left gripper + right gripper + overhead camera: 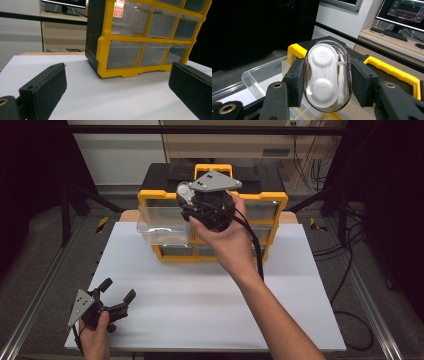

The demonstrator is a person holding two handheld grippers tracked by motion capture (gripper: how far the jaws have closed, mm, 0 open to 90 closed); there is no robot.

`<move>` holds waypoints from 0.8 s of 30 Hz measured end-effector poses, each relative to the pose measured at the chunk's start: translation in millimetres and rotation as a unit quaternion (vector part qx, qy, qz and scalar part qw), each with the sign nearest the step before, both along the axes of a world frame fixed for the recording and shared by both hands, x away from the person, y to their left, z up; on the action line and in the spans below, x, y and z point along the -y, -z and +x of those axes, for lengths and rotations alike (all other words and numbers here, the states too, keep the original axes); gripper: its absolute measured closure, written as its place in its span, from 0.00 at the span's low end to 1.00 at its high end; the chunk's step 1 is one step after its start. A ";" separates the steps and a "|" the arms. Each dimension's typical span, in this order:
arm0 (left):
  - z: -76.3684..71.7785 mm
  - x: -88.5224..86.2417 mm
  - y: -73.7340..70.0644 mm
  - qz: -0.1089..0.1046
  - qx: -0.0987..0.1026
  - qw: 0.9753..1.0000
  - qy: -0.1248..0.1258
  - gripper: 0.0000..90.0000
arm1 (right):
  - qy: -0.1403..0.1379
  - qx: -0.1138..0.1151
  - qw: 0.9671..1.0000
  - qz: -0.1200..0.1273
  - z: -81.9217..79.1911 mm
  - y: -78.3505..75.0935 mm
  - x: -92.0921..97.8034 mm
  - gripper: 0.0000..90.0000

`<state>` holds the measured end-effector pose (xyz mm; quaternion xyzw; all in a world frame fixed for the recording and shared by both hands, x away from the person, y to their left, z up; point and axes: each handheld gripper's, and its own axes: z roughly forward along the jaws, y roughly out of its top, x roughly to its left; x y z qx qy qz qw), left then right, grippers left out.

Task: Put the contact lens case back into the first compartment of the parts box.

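Right tool [325,80] clamps a clear oval plastic case with white insert [326,76] above the yellow-framed drawer cabinet's [212,225] open far-left drawer | light, rigid, slick: likely best held across its flat sides | left tool [114,296] wide open, empty, near-left tabletop [200,295]

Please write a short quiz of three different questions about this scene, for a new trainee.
1. True or false: the right hand-held gripper is empty.
2. Which drawer of the yellow organiser is pulled out: A) upper left, B) lower right?
3. Fill in: the left hand-held gripper is ____ over the white table.

Key:
1. False; it is shut on a clear oval case with a white insert.
2. A, the clear drawer.
3. Open.
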<state>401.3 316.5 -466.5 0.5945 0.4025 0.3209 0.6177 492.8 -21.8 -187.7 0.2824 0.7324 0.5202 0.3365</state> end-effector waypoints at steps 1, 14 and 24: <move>-0.1 0.0 0.0 0.000 0.000 1.000 0.000 0.01 | 0.000 -0.002 1.000 0.002 0.8 -0.3 -0.3 0.54; 0.2 0.6 0.1 0.005 0.001 1.000 -0.001 0.01 | -0.001 -0.015 1.000 0.016 5.7 -3.9 -2.9 0.55; 0.7 3.0 0.2 0.011 0.001 1.000 0.002 0.01 | -0.001 -0.017 1.000 0.013 6.3 -5.0 -4.7 0.55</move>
